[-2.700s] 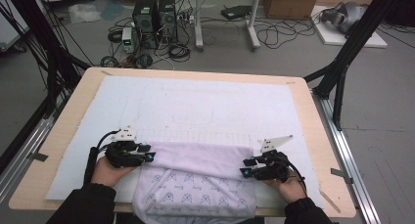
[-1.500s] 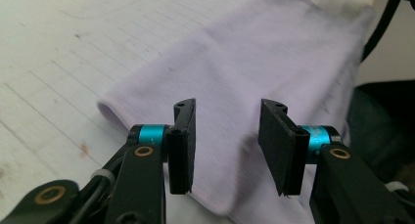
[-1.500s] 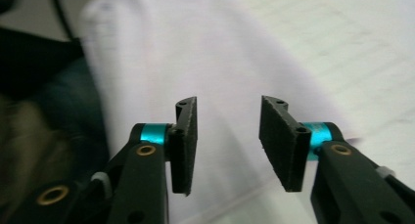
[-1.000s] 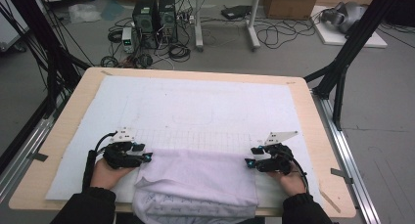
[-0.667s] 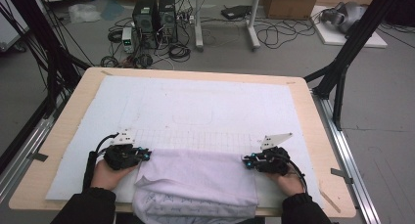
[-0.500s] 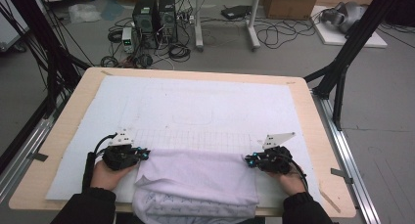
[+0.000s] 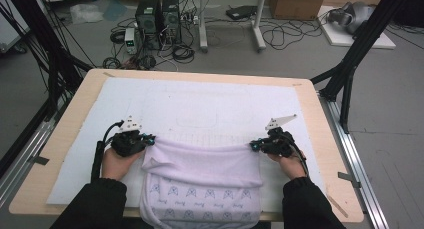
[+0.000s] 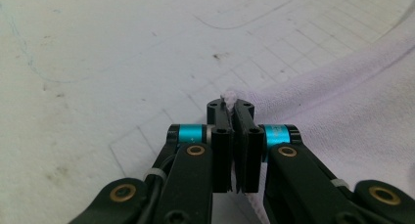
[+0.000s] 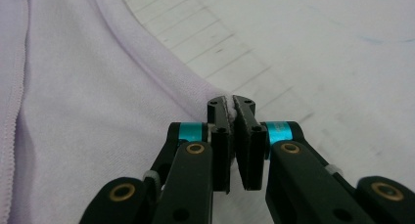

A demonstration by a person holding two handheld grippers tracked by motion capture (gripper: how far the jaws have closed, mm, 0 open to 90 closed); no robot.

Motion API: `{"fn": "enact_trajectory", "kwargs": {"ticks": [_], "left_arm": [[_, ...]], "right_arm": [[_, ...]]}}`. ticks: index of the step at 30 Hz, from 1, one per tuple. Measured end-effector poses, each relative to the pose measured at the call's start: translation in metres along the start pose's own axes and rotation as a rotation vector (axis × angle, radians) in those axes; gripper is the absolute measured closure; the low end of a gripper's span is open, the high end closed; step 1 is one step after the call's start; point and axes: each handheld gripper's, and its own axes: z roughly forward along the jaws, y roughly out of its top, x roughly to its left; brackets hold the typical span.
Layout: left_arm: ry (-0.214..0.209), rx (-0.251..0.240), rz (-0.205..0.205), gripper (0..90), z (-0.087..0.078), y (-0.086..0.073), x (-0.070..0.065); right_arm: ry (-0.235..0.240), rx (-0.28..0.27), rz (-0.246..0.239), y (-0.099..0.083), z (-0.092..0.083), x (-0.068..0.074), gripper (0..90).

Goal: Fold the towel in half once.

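Observation:
A pale lilac garment (image 7: 200, 181) with small blue prints lies on the near part of the white mat (image 7: 210, 104) and hangs over the table's front edge. My left gripper (image 7: 148, 138) is shut on the garment's far left corner; in the left gripper view a tuft of cloth (image 8: 229, 95) pokes out between the pressed jaws of that gripper (image 8: 230, 105). My right gripper (image 7: 253, 146) is shut on the far right corner, and the right gripper view has the cloth (image 9: 98, 111) running into the closed tips (image 9: 231, 102). Both grippers' jaws have just closed on the cloth.
The mat carries faint drawn outlines and a grid (image 7: 200, 124). It covers most of the wooden table (image 7: 330, 154). Computer cases (image 7: 157, 14), cables and black stand legs (image 7: 350, 69) are on the floor beyond the table.
Both grippers have moved away from me with the garment's far edge, which now lies farther up the mat. The cloth between them is stretched straighter.

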Motion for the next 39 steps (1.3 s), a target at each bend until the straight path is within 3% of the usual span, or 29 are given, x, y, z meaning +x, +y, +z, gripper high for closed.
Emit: {"fn": "enact_trajectory", "kwargs": {"ticks": [5,8,12,14,15,16,17,18,19,20,23,27,29,32,35,37,39], "left_arm": [[0.038,-0.003,0.004,86.6,0.005,0.034,0.019],[0.066,-0.020,0.014,86.6,0.003,0.062,0.030],[0.114,-0.049,0.047,86.6,-0.001,0.105,0.041],[0.113,-0.064,0.027,85.7,0.000,0.114,0.044],[0.119,-0.055,0.014,79.6,0.002,0.113,0.045],[0.119,-0.039,0.006,73.8,0.004,0.111,0.046],[0.104,-0.018,-0.005,71.0,0.007,0.106,0.048],[0.097,-0.013,-0.005,68.4,0.008,0.101,0.049],[0.092,-0.009,-0.010,67.6,0.009,0.093,0.049],[0.081,-0.004,-0.017,66.3,0.009,0.086,0.049],[0.035,-0.001,-0.032,64.4,0.009,0.067,0.046],[-0.029,-0.015,-0.023,62.6,0.004,0.049,0.036],[-0.059,-0.012,-0.022,61.0,0.000,0.041,0.029],[-0.086,-0.020,-0.004,60.1,-0.007,0.030,0.020],[-0.116,-0.030,-0.006,59.0,-0.014,0.019,0.011],[-0.121,-0.051,0.005,58.5,-0.020,0.010,0.001],[-0.136,-0.043,0.014,57.7,-0.025,-0.001,-0.008]], "right_arm": [[-0.043,-0.009,0.018,0.021,-0.002,-0.016,86.2],[-0.041,-0.072,0.054,0.036,-0.010,-0.031,86.2],[-0.100,-0.102,0.057,0.071,-0.025,-0.045,86.3],[-0.125,-0.101,0.042,0.083,-0.029,-0.048,86.1],[-0.131,-0.111,0.035,0.087,-0.029,-0.051,80.4],[-0.163,-0.111,0.040,0.087,-0.026,-0.053,67.4],[-0.181,-0.105,0.051,0.085,-0.024,-0.055,64.6],[-0.140,-0.103,0.084,0.080,-0.020,-0.058,62.8],[-0.135,-0.101,0.086,0.076,-0.018,-0.057,61.2],[-0.151,-0.076,0.073,0.069,-0.015,-0.054,60.4],[-0.108,-0.056,0.054,0.055,-0.010,-0.045,59.1],[-0.040,-0.063,0.046,0.038,-0.008,-0.026,55.2],[-0.016,-0.067,0.019,0.031,-0.010,-0.015,53.7],[0.016,-0.084,-0.013,0.019,-0.015,0.006,53.3],[0.073,-0.026,-0.032,0.016,-0.014,0.023,52.7],[0.053,-0.056,-0.096,0.011,-0.015,0.039,53.8],[0.094,-0.057,-0.103,0.003,-0.013,0.050,54.4]]}}
